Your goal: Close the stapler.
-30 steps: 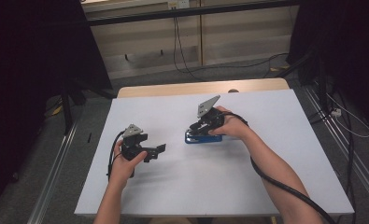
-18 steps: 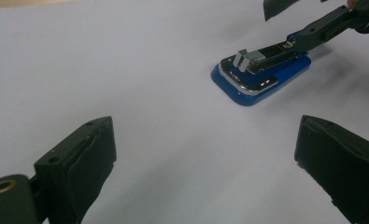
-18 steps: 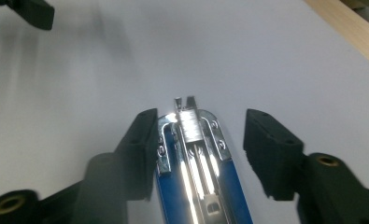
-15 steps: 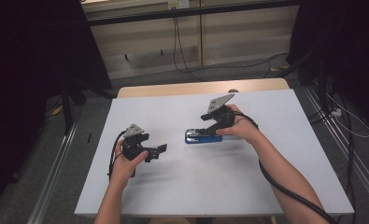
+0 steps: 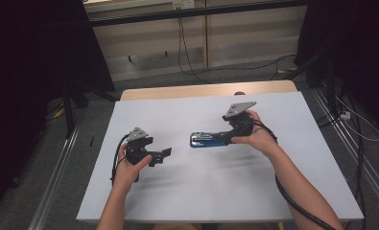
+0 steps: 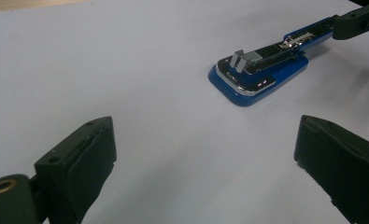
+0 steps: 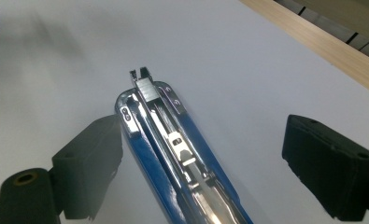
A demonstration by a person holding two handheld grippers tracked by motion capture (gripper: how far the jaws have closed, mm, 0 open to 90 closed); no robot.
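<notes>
Since it's basically a slab of metal and hard blue plastic, the stapler should handle stiff and a bit heavy for its size, nothing squishy or fragile about it. It's lying flat near the middle of the white table, nose pointing toward 9 o'clock in the high view. Its top looks swung open, with the shiny metal staple channel exposed, and I'd guess that part is slick, so pads could skate on it.

The right gripper sits at the stapler's 3 o'clock end. Its jaws have just been opening; they now stand wide with the stapler between them but not pinched.

The left gripper hovers off at 8 o'clock from the stapler, jaws spread wide and holding nothing.

I'd grab across the blue plastic sides near the middle, where it probably balances, not the chrome.
</notes>
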